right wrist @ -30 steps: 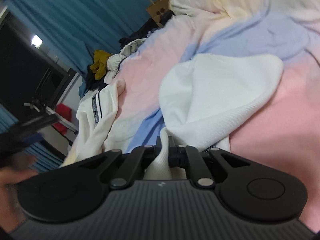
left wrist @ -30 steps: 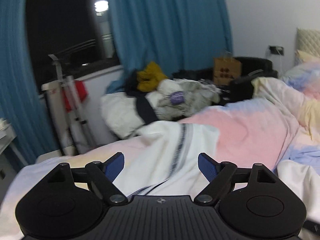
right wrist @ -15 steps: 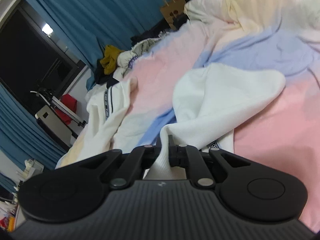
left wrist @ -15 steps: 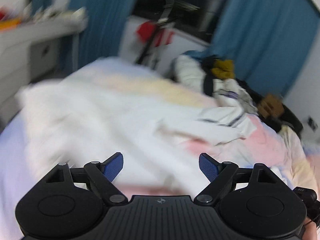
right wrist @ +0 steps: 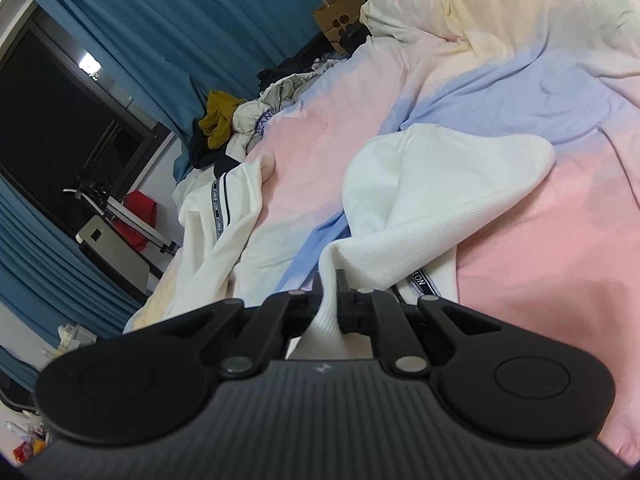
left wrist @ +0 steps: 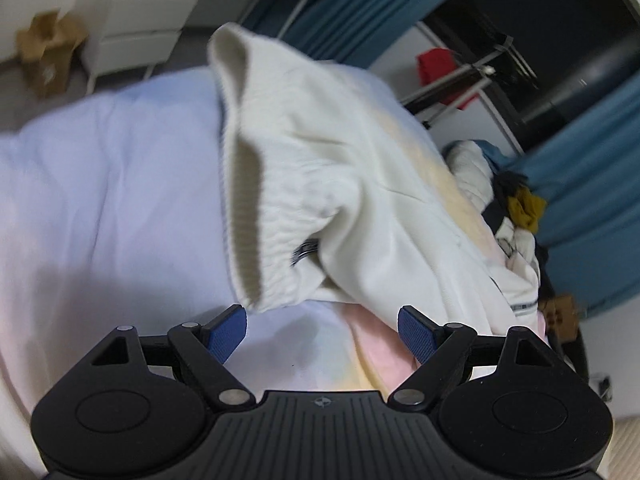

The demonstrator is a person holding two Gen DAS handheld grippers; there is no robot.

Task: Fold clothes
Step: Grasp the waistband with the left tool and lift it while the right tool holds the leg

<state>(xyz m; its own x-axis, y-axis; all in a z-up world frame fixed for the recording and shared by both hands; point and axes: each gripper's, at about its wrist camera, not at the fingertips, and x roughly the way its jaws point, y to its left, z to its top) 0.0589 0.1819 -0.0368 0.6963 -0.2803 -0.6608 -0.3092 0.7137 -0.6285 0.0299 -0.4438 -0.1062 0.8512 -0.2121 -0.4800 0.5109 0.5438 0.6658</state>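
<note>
The right tongs [right wrist: 329, 280] are clamped tight on a pinched fold of a white ribbed knit garment [right wrist: 440, 184], which spreads away from them over the pink, blue and yellow pastel duvet [right wrist: 500, 92] on the bed. The left tongs [left wrist: 322, 326] stand wide with nothing between the blue pads [left wrist: 226, 336], just short of the elastic waistband of cream-white trousers [left wrist: 320, 168] that lie near the bed's edge. Beyond, at the bed's far edge, sits a heap of crumpled clothes with a mustard-yellow piece [right wrist: 220, 120], before teal-blue curtains [right wrist: 160, 20].
</note>
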